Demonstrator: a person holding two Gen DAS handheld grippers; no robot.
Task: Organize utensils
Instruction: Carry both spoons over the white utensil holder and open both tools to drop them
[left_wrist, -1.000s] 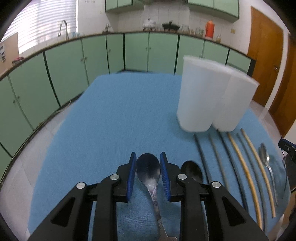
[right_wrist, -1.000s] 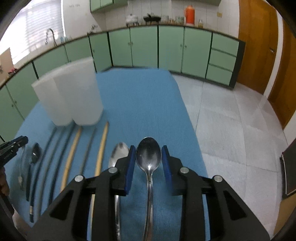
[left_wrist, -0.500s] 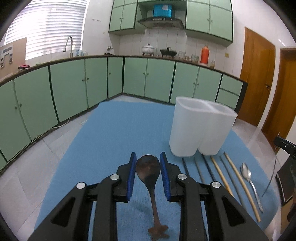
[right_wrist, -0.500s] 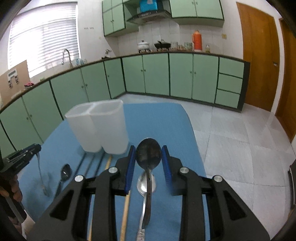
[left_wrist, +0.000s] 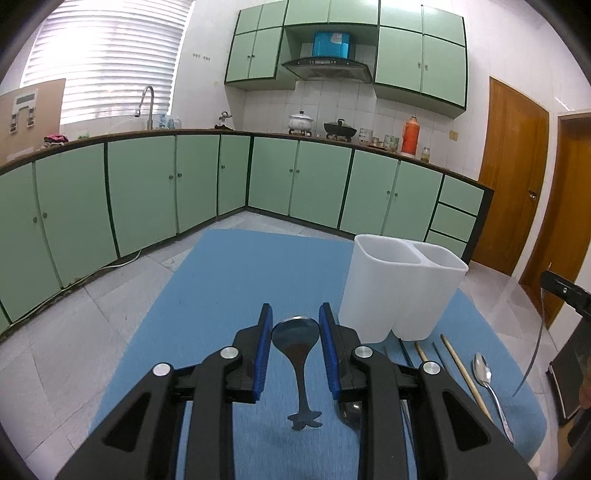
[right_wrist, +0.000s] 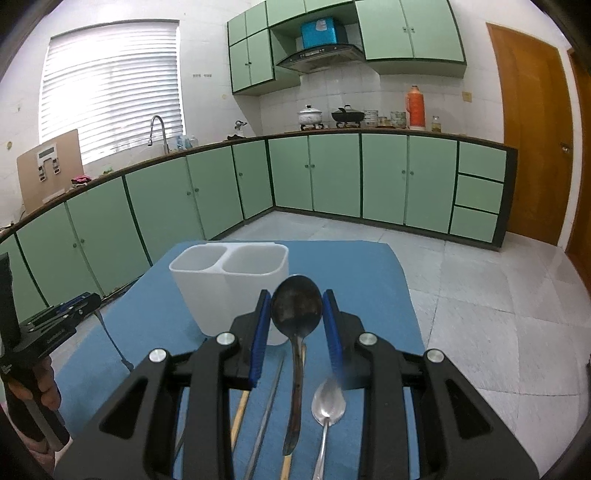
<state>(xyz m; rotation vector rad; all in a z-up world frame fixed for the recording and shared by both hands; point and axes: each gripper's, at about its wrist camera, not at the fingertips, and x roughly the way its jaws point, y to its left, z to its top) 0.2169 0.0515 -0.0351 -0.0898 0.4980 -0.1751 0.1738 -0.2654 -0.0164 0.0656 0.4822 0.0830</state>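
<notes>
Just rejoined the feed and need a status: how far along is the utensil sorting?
Nothing looks sorted yet: both compartments of the white holder appear empty. In hand: the left gripper holds a dark spoon and the right gripper holds another spoon, both lifted off the blue mat. Left: one silver spoon, the chopsticks, and a dark spoon.
</notes>
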